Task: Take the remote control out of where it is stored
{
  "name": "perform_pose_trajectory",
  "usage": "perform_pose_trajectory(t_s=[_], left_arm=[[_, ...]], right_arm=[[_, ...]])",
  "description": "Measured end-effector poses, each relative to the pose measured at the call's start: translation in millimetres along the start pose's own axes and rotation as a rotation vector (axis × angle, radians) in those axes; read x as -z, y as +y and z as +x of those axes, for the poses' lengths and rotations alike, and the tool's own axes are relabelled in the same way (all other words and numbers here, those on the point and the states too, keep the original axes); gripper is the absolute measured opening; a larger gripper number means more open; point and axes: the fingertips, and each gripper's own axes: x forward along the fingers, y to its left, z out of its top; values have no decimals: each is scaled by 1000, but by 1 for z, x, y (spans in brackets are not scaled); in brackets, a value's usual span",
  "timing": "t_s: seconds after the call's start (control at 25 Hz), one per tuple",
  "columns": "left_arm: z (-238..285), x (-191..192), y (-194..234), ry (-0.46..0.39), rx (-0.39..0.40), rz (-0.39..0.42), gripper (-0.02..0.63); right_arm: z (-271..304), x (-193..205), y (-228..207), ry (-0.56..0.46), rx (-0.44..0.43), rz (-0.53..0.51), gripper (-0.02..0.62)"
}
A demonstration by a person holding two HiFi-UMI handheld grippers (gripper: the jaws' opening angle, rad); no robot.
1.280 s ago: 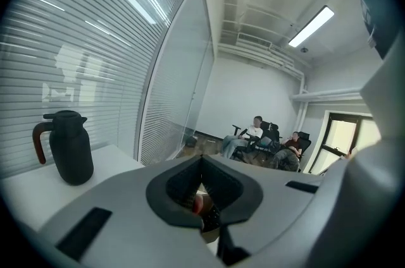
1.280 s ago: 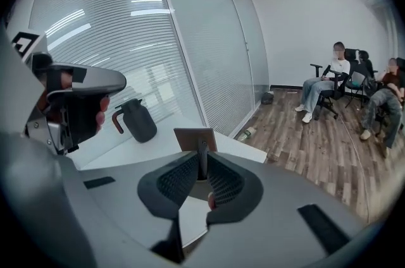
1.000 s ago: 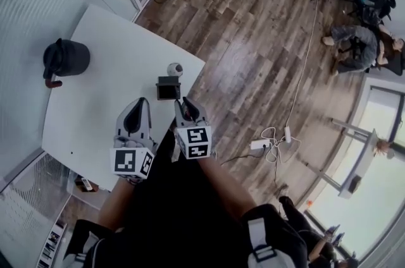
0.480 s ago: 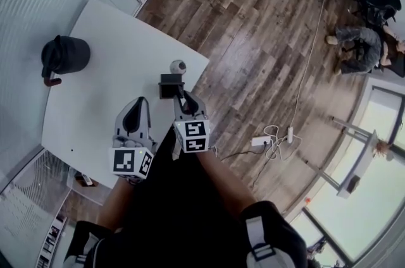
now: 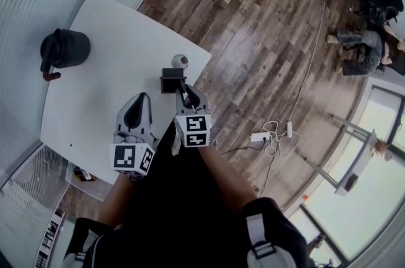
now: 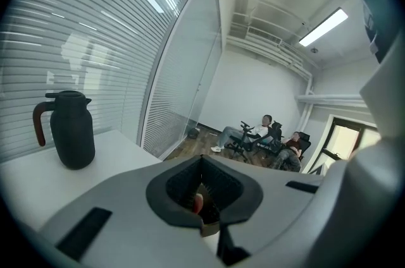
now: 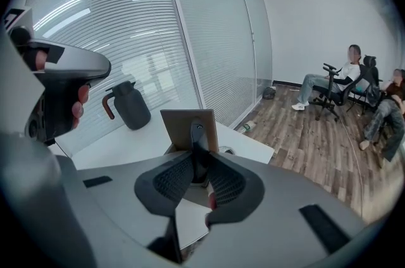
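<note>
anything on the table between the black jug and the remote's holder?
No. In the head view the white table between jug and holder is bare. The right hand-held gripper is shut on the remote control standing in that holder.

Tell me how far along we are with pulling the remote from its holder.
Done: the right gripper is at the holder. In hand: its fingers sit against both sides of the remote control, which stands in the holder. Left: lifting it clear. The left gripper is shut and empty.
</note>
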Motion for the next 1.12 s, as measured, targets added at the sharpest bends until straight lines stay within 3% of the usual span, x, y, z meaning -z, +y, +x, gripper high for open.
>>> perform_pose_trajectory(t_s=[1.12], left_arm=[[-48,-29,-26,-110,24,30,-2]], right_arm=[[-44,-26,10,-99,27,-56,66]])
